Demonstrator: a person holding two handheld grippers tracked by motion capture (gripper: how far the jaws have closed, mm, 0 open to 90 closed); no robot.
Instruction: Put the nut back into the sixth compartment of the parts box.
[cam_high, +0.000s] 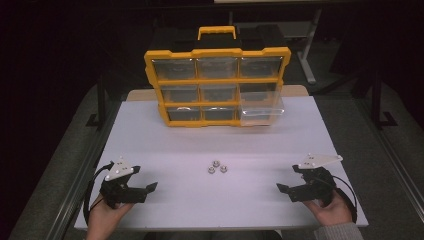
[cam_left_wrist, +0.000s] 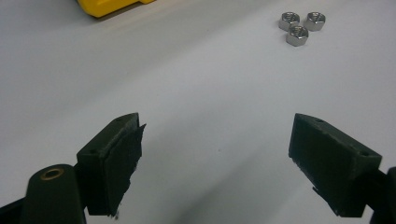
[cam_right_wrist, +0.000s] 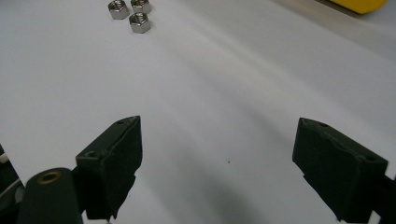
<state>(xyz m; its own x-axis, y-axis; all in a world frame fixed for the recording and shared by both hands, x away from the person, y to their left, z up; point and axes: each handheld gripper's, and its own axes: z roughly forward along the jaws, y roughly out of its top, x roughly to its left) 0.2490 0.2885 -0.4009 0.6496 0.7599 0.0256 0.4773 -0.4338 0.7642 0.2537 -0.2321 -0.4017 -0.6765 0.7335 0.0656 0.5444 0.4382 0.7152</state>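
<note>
On the white tabletop (cam_high: 200, 145), a matte, unmarked sheet lies over a wooden board whose edge shows at the far side. The room around it is dark; grey floor runs along both sides, and metal table legs stand beyond the far right corner.

Count of items:
- One yellow organiser case (cam_high: 218, 85), upright at the far centre, carry handle on top, nine clear-fronted compartments in three rows of three. The right column's lower drawer (cam_high: 261, 111) stands pulled out toward the near side.
- Three steel hex nuts (cam_high: 217, 167), clustered near the tabletop's centre, closer to the near edge than the case is. They lie flat, just beside one another in a triangle, between the two claws and slightly farther away. The left gripper view places them at its upper right (cam_left_wrist: 300, 27); the right gripper view at its upper left (cam_right_wrist: 130, 14).
- Two hand-held claws. The left claw (cam_high: 150, 189) rests at the near left, jaws spread wide with nothing between them and bare surface below (cam_left_wrist: 217, 154). The right claw (cam_high: 283, 190) rests at the near right, likewise released and empty (cam_right_wrist: 219, 158). Both point inward toward the middle, well apart from the nuts.

A hand holds each claw at the near edge.
</note>
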